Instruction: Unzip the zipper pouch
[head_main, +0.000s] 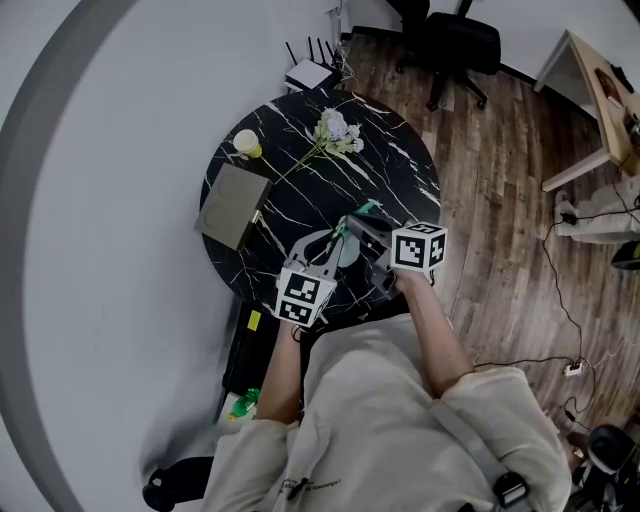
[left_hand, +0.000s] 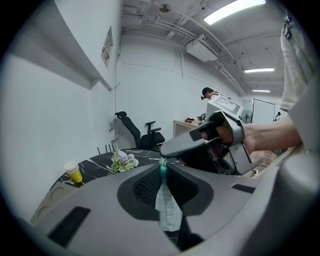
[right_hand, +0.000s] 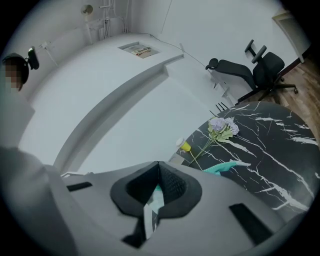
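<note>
Head view: zipper pouch (head_main: 348, 250), pale teal, sits just below frame centre, over the near edge of the round black marble table (head_main: 400, 170), between my two grippers.

Left gripper (left_hand: 162, 162): jaws narrow, pinched on the pouch fabric. The fabric runs down between the pads in the lower middle of the left gripper view.

Right gripper (right_hand: 158, 166): jaws fully together on a thin pale strip of the pouch. It may be the zipper pull, but the view is too tight to say. A teal end of the pouch pokes out past the jaw, right of centre.

In the left gripper view the right gripper comes in from the right, and its tip meets the pouch's top edge.

Elsewhere on the table: yellow cup (head_main: 247, 144) at upper left, grey flat pad (head_main: 233, 205) below it, flowers (head_main: 338, 130) at top middle.
</note>
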